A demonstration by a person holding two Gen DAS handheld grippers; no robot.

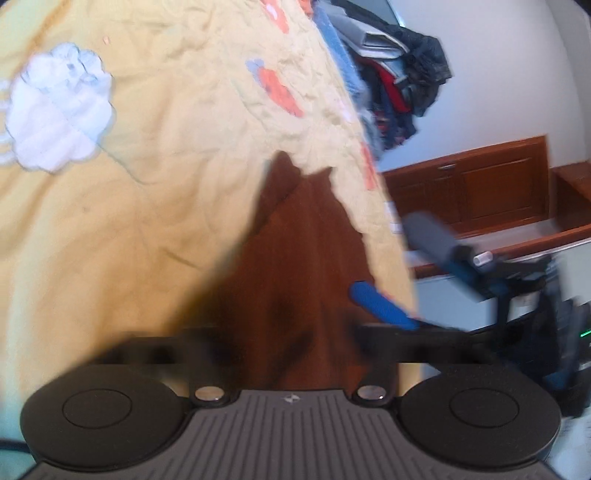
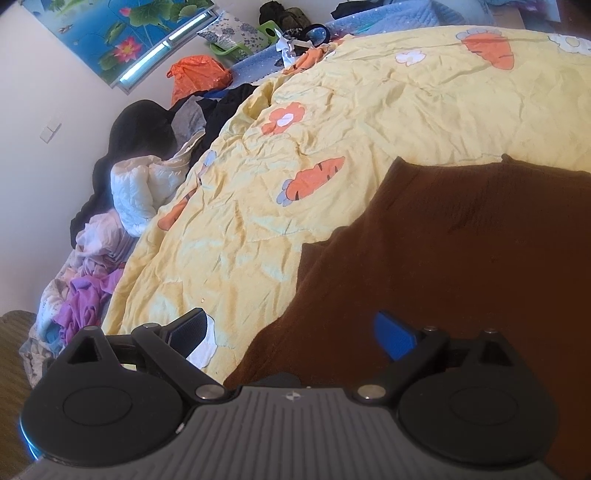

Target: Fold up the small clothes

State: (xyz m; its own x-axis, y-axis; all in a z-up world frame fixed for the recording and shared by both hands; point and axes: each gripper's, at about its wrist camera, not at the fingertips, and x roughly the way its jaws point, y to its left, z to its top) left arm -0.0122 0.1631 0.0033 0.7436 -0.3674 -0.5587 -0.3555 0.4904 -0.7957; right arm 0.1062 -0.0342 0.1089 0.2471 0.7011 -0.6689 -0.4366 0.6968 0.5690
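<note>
In your left wrist view the picture is blurred, and your left gripper (image 1: pixel 291 332) has the brown garment (image 1: pixel 295 240) bunched up right between its arms; its own fingertips are lost in the cloth, so you cannot tell whether it is clamped or apart. The garment hangs in front of the yellow quilt (image 1: pixel 147 184), which carries a white flower print (image 1: pixel 59 110) and orange carrot prints (image 1: pixel 280 92). Your right gripper (image 1: pixel 402 269) shows at the right edge of the quilt, its grey and blue fingers (image 1: pixel 384 306) well apart. Behind it lie a pile of clothes (image 1: pixel 399 85) and a brown wooden cabinet (image 1: pixel 480 188). In your right wrist view the right gripper (image 2: pixel 295 332) is spread wide, one finger (image 2: pixel 188 328) over the quilt (image 2: pixel 406 110) and the blue one (image 2: pixel 391 336) over the garment (image 2: pixel 461 258), gripping nothing. The garment lies spread flat on the quilt, filling the right side. Along the quilt's left edge sit a white padded jacket (image 2: pixel 140 188), purple clothes (image 2: pixel 85 295) and an orange bag (image 2: pixel 199 74); a lotus poster (image 2: pixel 110 29) hangs on the wall. No readable writing shows in either view.
</note>
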